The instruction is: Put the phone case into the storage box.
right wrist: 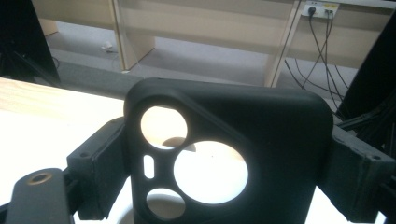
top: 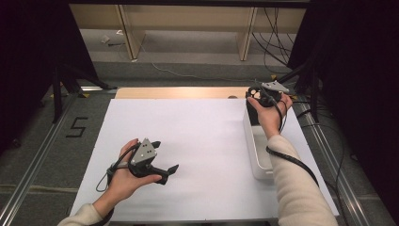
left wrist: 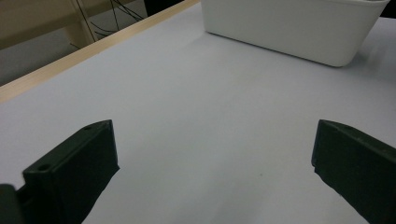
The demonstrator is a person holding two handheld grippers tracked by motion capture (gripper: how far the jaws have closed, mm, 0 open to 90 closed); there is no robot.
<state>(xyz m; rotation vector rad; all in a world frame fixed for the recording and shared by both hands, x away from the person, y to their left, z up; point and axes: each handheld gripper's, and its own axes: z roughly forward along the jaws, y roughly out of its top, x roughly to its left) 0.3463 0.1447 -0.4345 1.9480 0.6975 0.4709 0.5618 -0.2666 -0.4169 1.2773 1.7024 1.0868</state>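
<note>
Right gripper (right wrist: 219, 186) was clamped on a black phone case (right wrist: 233, 154), one jaw pressed against each side edge. The case was held upright, its camera cutouts showing the bright counter behind. In the high view the right gripper (top: 261, 95) was seen at the far end of a white bin (top: 258, 157), above the bin's far rim, with the case (top: 254, 92) just visible at the gripper's front. The bin was placed along the right side of the white-covered counter (top: 197, 136).

Left gripper (left wrist: 212, 158) was held wide apart, nothing between the jaws. In the high view it (top: 162, 162) was seen low over the near-left part of the counter, well apart from the bin. In the left gripper view the bin (left wrist: 289, 28) was seen across bare counter surface (left wrist: 205, 102).
</note>
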